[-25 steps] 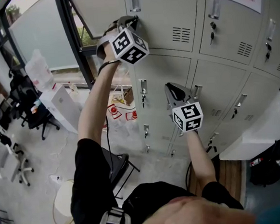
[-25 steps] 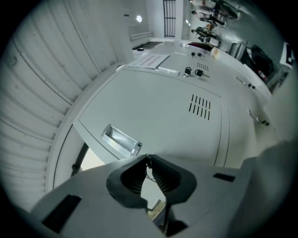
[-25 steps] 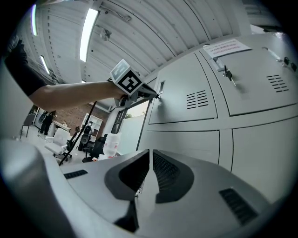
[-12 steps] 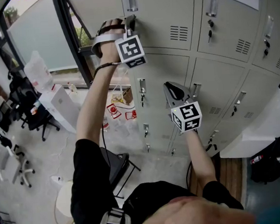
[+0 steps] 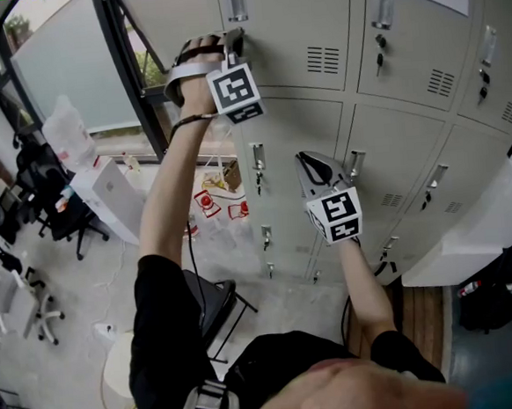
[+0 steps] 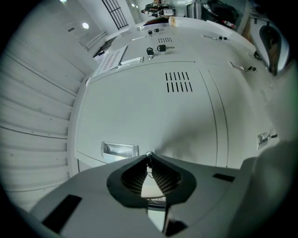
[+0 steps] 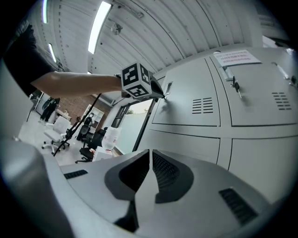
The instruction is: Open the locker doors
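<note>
Lockers (image 5: 307, 129) all stand shut, contents hidden; left gripper (image 5: 236, 37) pinches a key (image 6: 148, 154).

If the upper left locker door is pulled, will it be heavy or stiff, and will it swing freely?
The door looks like thin sheet metal with vent slots, so probably light and flexible. It sits flush and shut, so it may not swing until unlocked. The left claw pinches what seems a small key, likely slippery.
</note>
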Available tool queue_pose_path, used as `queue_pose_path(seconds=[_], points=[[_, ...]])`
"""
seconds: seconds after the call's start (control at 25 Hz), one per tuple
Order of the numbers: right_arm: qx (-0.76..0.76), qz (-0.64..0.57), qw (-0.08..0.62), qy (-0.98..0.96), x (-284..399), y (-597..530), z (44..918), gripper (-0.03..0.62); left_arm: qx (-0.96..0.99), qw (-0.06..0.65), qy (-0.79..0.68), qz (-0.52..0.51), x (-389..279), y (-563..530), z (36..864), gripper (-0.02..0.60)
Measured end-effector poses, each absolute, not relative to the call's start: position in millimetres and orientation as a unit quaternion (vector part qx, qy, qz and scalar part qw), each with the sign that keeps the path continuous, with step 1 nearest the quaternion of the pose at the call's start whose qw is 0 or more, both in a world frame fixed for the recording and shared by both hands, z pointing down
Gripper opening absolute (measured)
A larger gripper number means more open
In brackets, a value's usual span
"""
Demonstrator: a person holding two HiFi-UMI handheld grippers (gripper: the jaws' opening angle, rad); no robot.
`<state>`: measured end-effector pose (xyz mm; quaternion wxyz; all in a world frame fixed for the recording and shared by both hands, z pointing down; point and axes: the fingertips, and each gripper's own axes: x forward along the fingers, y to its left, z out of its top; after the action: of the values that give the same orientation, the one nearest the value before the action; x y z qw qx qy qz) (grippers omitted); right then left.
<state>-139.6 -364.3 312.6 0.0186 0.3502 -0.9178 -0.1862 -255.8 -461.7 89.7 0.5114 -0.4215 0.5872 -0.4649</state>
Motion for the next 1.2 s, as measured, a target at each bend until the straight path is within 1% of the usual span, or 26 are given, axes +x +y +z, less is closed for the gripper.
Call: queue_pose_path(seconds=[0.12,0.2,0.36,0.52,0.68,0.76,0.8,0.96,1.08,1.2], points=[[0.354,-0.228,0.045,-0.906,-144,-358,315,0.022,-0.415,0.516,0.580,-0.474,-256,-462,91,0.036],[0.349,-0.239,0.050,-0.905,-148,-354,315,0.023,-0.415,0.520,0.573,-0.479,-256,-461,91,0.035],[0.344,-0.235,0.051,-0.908,-148,-353,315,0.023,-0.415,0.532,0.555,-0.487,-256,-461,91,0.035],[0.342,-0.226,0.047,-0.911,-148,-353,314,0.023,-0.437,0.521,0.572,-0.458,-256,-460,90,0.037],[0.351,-0.263,0.062,-0.897,-148,-349,307,0.023,-0.489,0.484,0.604,-0.402,-257,-459,90,0.038],[0.346,-0.270,0.064,-0.896,-152,-347,304,0.023,-0.523,0.456,0.625,-0.357,-260,-456,85,0.038],[0.344,-0.269,0.064,-0.897,-153,-346,303,0.023,-0.543,0.438,0.636,-0.331,-263,-454,82,0.044],[0.341,-0.263,0.064,-0.900,-157,-344,304,0.023,-0.594,0.394,0.652,-0.257,-271,-445,78,0.114],[0.335,-0.256,0.064,-0.904,-161,-343,306,0.023,-0.626,0.370,0.655,-0.206,-273,-435,81,0.120],[0.328,-0.249,0.062,-0.909,-166,-341,308,0.023,-0.671,0.324,0.656,-0.121,-277,-421,83,0.120]])
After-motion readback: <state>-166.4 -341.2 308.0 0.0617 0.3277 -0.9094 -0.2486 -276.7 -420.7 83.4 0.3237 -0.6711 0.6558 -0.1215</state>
